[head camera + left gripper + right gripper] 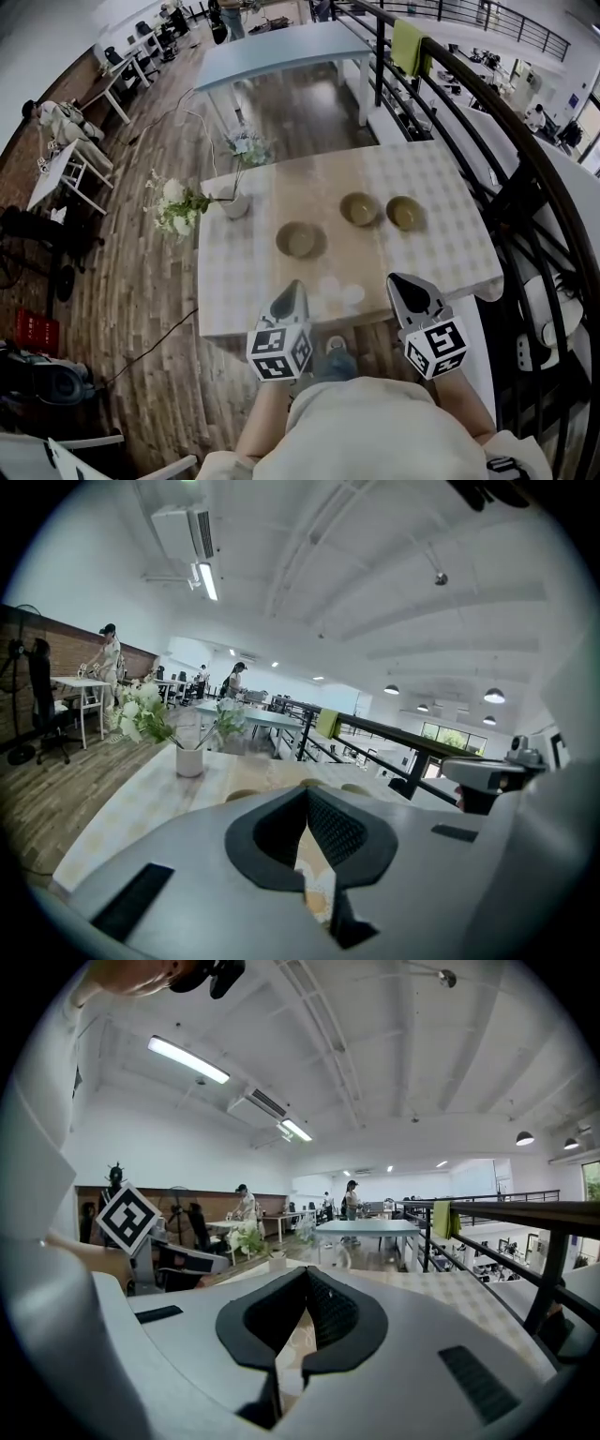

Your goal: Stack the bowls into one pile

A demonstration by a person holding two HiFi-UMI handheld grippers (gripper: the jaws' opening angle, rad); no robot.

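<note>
Three olive-brown bowls stand apart on the checked tablecloth: one left of centre (301, 240), one behind it in the middle (360, 208), one at the right (405, 213). All three are empty and none sits in another. My left gripper (289, 298) hangs over the table's near edge, shut and empty, short of the left bowl. My right gripper (409, 289) is level with it at the right, also shut with nothing in it. In the left gripper view the bowl rims (244, 795) just show above the closed jaws (307, 792). The right gripper view shows its closed jaws (307, 1272) over the cloth.
A white vase (234, 203) with flowers (176, 206) stands at the table's far left corner. A black railing (506, 187) runs along the right side. A light blue table (281, 52) stands beyond. People sit at desks (66, 150) far left.
</note>
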